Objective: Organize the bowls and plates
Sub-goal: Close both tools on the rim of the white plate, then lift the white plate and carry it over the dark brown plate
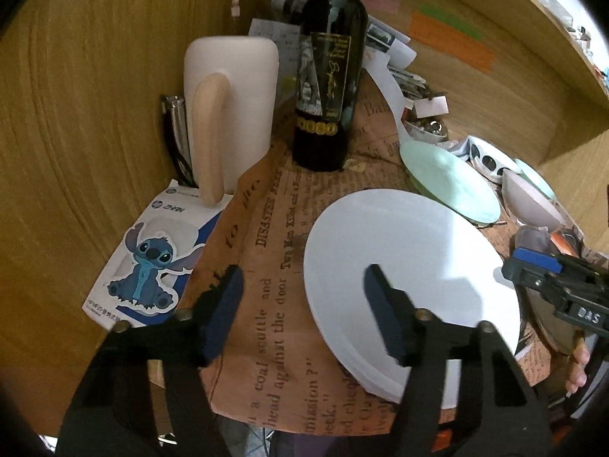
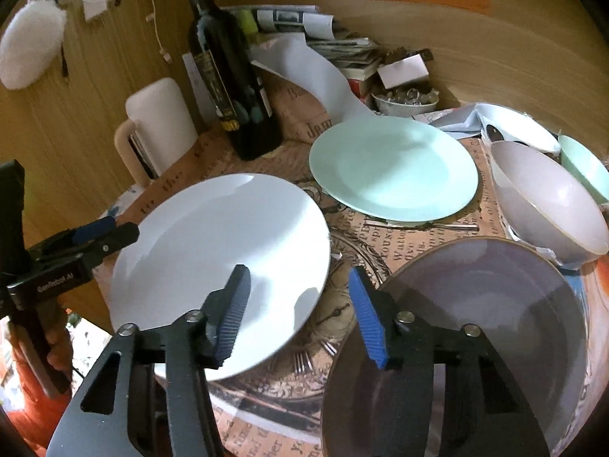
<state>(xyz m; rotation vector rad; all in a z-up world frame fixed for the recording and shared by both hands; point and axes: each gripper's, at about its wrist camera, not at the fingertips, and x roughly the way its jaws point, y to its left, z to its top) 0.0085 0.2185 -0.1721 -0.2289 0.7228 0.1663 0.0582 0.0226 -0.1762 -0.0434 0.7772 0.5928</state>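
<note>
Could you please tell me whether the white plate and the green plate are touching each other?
Apart. The right wrist view shows a strip of printed tablecloth between the white plate and the green plate.

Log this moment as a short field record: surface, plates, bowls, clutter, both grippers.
surface: newspaper-print cloth
plates: white plate nearest; mint plate behind it; grey plate at right
bowls: grey bowl, mint bowl beside it
clutter: wine bottle, white mug
left hand-held gripper: open, holding nothing, over white plate's edge
right hand-held gripper: open, holding nothing, between white and grey plates
</note>
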